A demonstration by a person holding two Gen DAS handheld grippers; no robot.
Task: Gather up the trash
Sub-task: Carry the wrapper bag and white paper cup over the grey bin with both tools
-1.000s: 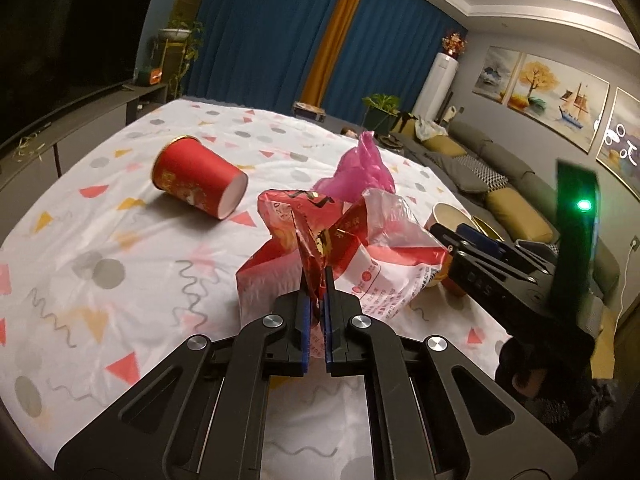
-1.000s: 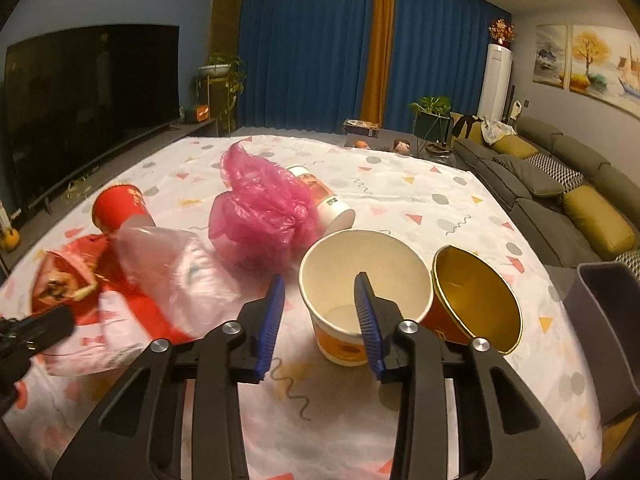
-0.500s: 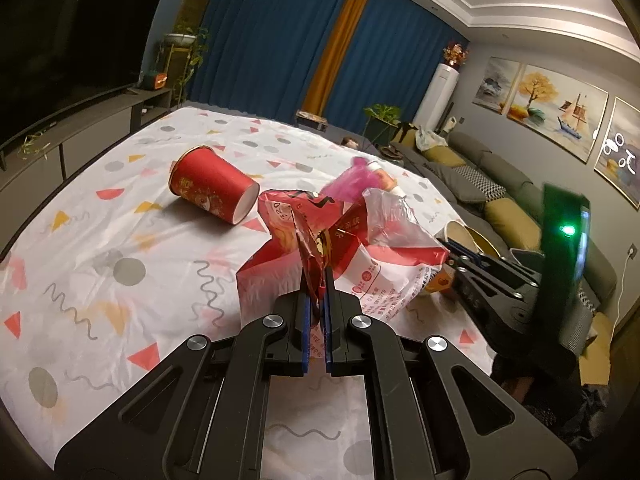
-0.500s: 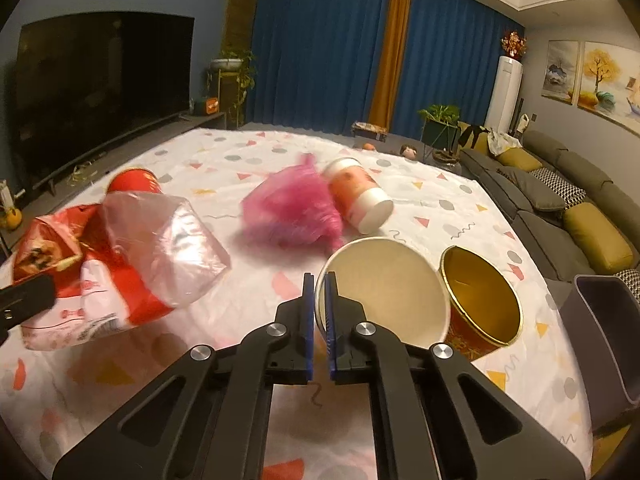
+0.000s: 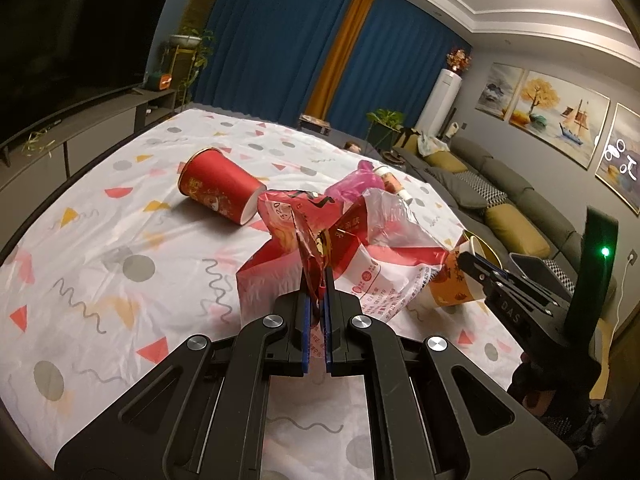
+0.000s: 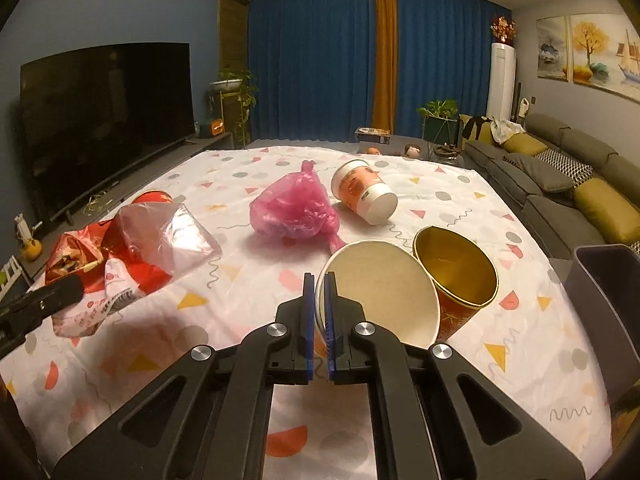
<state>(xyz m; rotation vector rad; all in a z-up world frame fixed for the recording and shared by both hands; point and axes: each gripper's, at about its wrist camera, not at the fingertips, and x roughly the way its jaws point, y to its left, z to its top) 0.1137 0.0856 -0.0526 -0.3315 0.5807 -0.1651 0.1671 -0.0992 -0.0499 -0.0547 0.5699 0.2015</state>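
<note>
Paper bowl (image 6: 384, 292) rim (pinched) in right gripper (image 6: 319, 280)

Each claw is built of matte black plastic: two broad arms with triangular cut-outs, joined by round silver screw heads, narrowing to flat fingers lined with blue pads. On the left claw (image 5: 315, 300) four such screws show, and likewise on the right claw (image 6: 319, 312). Seen from the left wrist, the right claw (image 5: 474, 262) bears pale raised lettering on its side and a tall black upright block with a lit green lamp.
</note>
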